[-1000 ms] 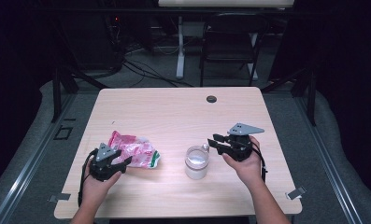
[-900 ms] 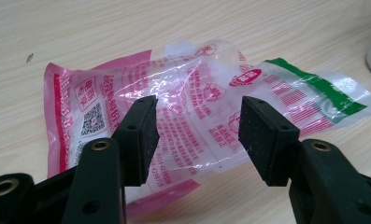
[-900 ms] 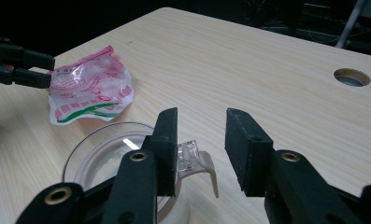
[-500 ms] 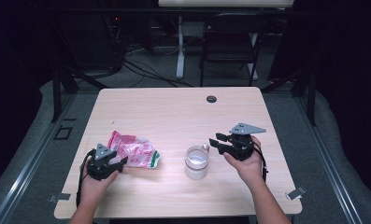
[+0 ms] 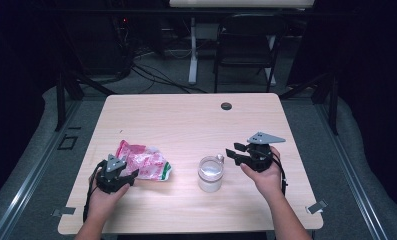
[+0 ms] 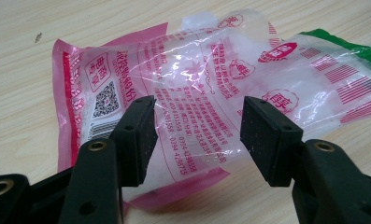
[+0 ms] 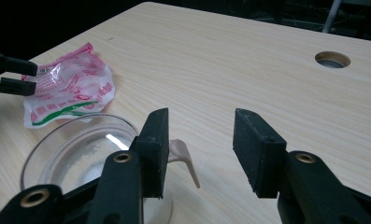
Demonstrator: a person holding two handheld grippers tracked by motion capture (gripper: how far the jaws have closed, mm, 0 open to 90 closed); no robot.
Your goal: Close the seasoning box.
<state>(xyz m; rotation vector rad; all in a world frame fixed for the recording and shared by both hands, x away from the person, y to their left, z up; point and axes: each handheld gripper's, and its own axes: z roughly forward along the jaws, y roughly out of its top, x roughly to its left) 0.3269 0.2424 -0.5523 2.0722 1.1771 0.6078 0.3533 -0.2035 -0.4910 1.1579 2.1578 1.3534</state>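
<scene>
A crumpled clear plastic bag [image 5: 145, 162] [image 6: 206, 70] [image 7: 71, 86] with pink and green print lies on the wooden table [image 5: 186, 125] at the front left. My left gripper [image 5: 130, 176] [image 6: 198, 112] sits just in front of the bag, open, its pads apart from the film. A clear glass jar [image 5: 210, 173] [image 7: 75, 149] with a small tab [image 7: 183, 156] stands near the front middle. My right gripper [image 5: 234, 151] [image 7: 200, 126] is beside the jar's right, open. Its jaws have just been opening, with nothing between them.
A round cable hole [image 5: 226, 106] [image 7: 332, 59] sits near the table's far edge. A folding chair [image 5: 246, 45] and cables stand on the dark floor behind the table. The left gripper [image 7: 10, 74] appears at the far left of the right gripper view.
Both hands have stayed nearly where they were. The right gripper's jaws look slightly wider apart beside the jar.
</scene>
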